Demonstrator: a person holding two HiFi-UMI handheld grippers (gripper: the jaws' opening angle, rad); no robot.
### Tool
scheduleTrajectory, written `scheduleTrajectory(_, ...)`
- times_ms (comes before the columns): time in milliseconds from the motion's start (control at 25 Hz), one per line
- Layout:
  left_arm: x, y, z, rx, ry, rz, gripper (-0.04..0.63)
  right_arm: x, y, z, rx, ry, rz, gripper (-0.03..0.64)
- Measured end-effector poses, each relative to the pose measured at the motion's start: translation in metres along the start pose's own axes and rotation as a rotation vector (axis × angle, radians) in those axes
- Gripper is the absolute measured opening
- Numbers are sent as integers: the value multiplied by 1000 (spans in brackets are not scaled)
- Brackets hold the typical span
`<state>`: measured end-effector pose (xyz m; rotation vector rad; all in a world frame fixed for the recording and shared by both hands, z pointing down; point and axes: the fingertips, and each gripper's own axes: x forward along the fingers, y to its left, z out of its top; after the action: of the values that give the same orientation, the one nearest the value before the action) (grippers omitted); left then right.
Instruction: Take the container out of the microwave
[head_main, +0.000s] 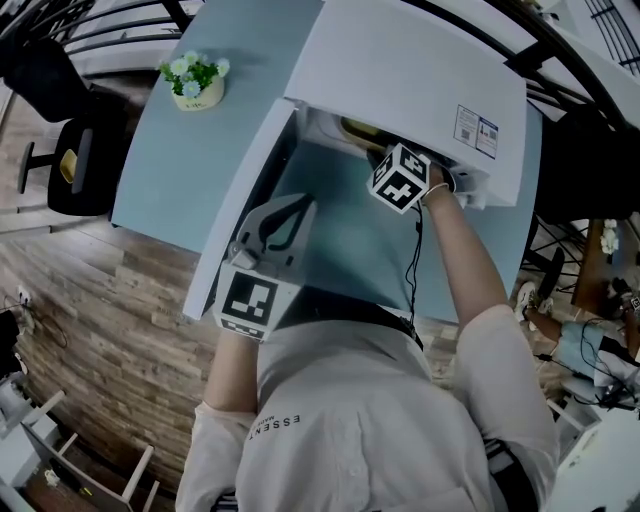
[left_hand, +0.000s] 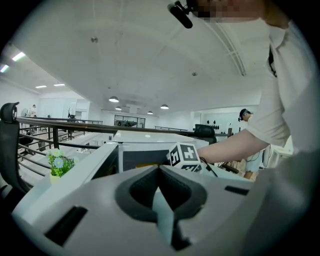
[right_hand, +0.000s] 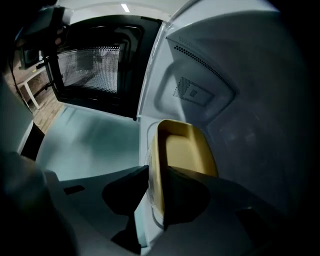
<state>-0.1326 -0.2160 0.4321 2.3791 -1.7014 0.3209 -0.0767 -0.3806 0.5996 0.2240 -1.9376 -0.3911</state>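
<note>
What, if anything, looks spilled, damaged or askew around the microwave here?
Nothing stands out. The microwave has its door open, the yellow container sits inside with no spill visible, and the right claw grips its wall.

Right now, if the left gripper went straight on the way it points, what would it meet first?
Probably the microwave, at its open cavity beside the right gripper. Nothing nearer shows, but depth is unclear.
</note>
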Motion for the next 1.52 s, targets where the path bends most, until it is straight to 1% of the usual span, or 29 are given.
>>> scheduleTrajectory(80, -1, 0, -1, 1, 2, -1, 2, 2, 0, -2, -12, 9, 1, 102)
scheduleTrajectory(160, -3, -1, -2, 1, 3, 1, 2, 3, 0, -3, -24, 17, -4, 56)
scheduleTrajectory(200, -4, -1, -2, 1, 1, 2, 2, 2, 0, -3, -29, 19, -4, 44)
scheduleTrajectory(360, -6, 0, -1, -1, -4, 7, 2, -1, 5, -3, -33, 15, 11, 40)
scheduleTrajectory(520, -11, 0, 2, -7, -12, 6, 2, -12, 11, 1, -16, -4, 5, 34)
scheduleTrajectory(680, -18, -1, 7, -34, -22, 5, 2, -27, 21, 7, 7, -29, -3, 25)
scheduleTrajectory(840, -23, -6, 8, -16, -38, -16, 2, -47, 37, 12, 74, -78, -1, 25)
scheduleTrajectory(1080, -30, -18, 13, 10, -57, -70, 2, -81, 61, 11, 207, -136, -43, 25)
scheduleTrajectory(1240, -32, -28, 15, 29, -61, -95, 2, -103, 81, 13, 255, -174, -53, 23)
scheduleTrajectory(1360, -36, -35, 17, 43, -64, -114, 2, -124, 93, 12, 283, -205, -88, 23)
scheduleTrajectory(1520, -41, -37, 19, 53, -66, -120, 2, -154, 103, 9, 351, -261, -137, 23)
